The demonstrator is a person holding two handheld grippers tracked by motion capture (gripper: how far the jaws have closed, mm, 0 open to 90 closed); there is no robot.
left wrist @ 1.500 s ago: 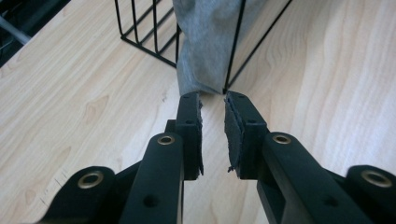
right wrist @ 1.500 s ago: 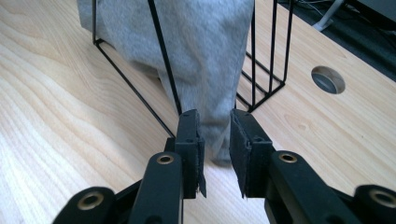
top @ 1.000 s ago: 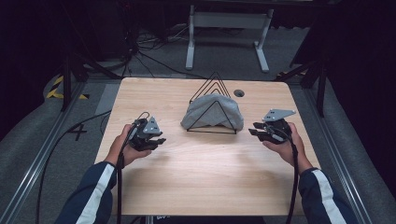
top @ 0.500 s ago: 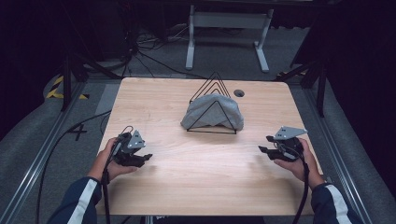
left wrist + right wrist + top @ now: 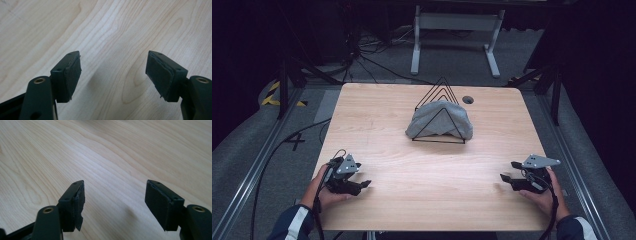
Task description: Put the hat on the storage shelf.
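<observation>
The tabletop [image 5: 377,125] is pale wood with clear wavy grain and a smooth, faintly satin finish. On it, a rack [image 5: 443,95] of thin black wire, matt, carries a grey cloth [image 5: 439,122], soft, creased and dull. The left gripper [image 5: 113,72] looks like matt black plastic with brass-coloured rivets; its pads [image 5: 75,73] are dark, rubbery and rough at the edges. The right gripper [image 5: 115,202] has the same look, one pad [image 5: 79,207] frayed and torn. A plain grey plate [image 5: 539,161] tops it.
</observation>
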